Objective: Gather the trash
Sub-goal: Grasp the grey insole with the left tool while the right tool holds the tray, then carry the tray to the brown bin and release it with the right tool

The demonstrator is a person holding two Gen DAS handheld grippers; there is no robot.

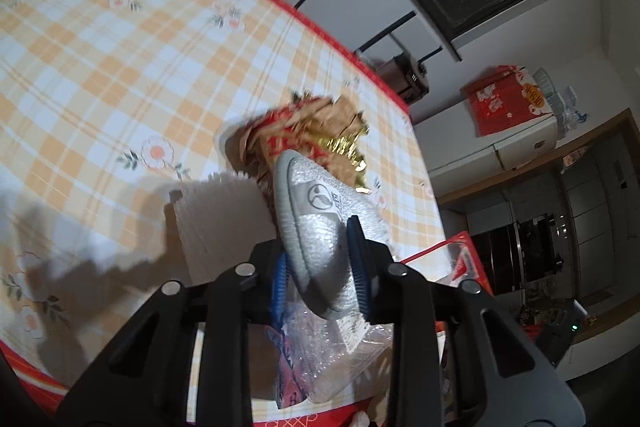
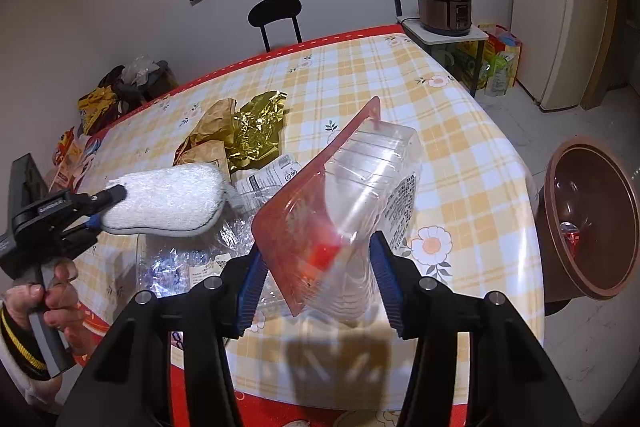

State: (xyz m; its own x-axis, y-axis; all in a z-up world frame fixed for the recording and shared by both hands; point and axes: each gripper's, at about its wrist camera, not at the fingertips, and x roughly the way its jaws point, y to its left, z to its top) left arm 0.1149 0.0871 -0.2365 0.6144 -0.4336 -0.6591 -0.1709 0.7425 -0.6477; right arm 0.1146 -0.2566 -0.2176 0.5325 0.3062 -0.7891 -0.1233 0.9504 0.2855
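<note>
1. Presently, a grey-and-white insole (image 1: 320, 223) is clamped between the blue pads of the left gripper (image 1: 322, 275), whose jaws are drawn narrow on it; the printed round logo on its grey underside is turned to the left wrist camera.
2. Seen from the right wrist view, the same insole (image 2: 168, 197) is held above the checked tablecloth (image 2: 460, 155), its white fleecy face turned up, with the left gripper (image 2: 96, 211) gripped by a person's hand (image 2: 44, 291).
3. A clear plastic blister pack with a red card backing (image 2: 340, 203) is gripped between the pads of the right gripper (image 2: 316, 287), jaws set at a middling width, and is tilted upward over the table.
4. Crumpled gold foil (image 2: 256, 131) and brown paper wrappers (image 2: 212, 135) are left lying on the tablecloth beyond the held items.
5. Clear plastic film (image 2: 188, 259) is spread on the table beneath the insole.
6. A brown bin (image 2: 592, 219) is placed on the floor just beside the table's right edge, and something red is seen inside it.
</note>
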